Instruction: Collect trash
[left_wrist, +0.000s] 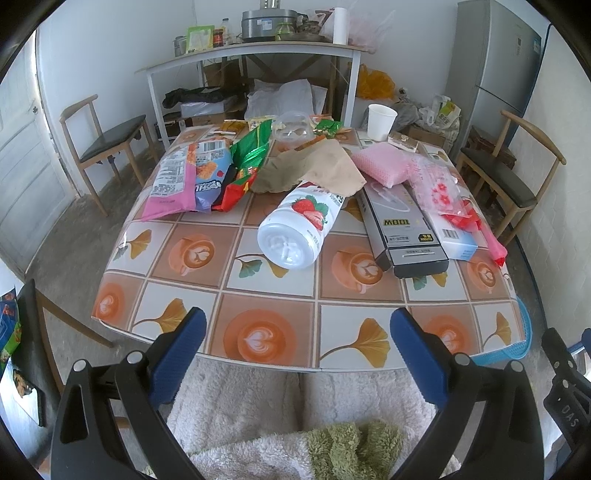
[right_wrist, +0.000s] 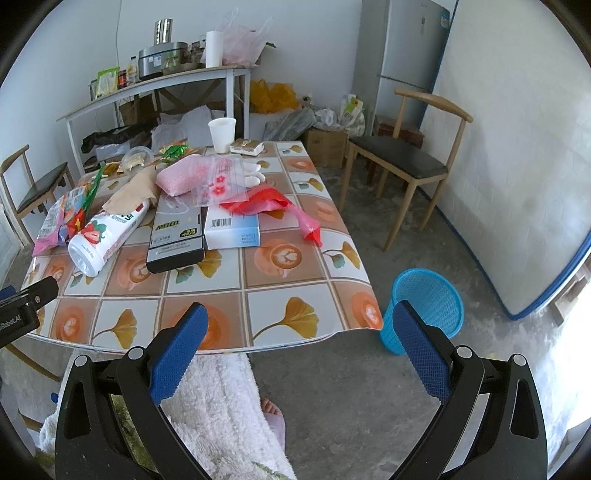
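Trash lies across the patterned table (left_wrist: 266, 291): a white strawberry bottle (left_wrist: 299, 229) on its side, snack bags (left_wrist: 192, 177), a grey box (left_wrist: 402, 229), a pink sponge (left_wrist: 384, 166), red plastic wrap (right_wrist: 269, 206) and a paper cup (left_wrist: 381, 121). A blue mesh bin (right_wrist: 424, 306) stands on the floor by the table's right corner. My left gripper (left_wrist: 295, 325) is open at the table's near edge, nothing between its fingers. My right gripper (right_wrist: 301, 321) is open too, over the near right corner, with the bin just behind its right finger.
Wooden chairs stand left (left_wrist: 107, 144) and right (right_wrist: 402, 158) of the table. A cluttered white shelf table (left_wrist: 251, 55) and a fridge (left_wrist: 495, 62) line the back wall. The person's fluffy white robe (left_wrist: 295, 406) fills the space below both grippers.
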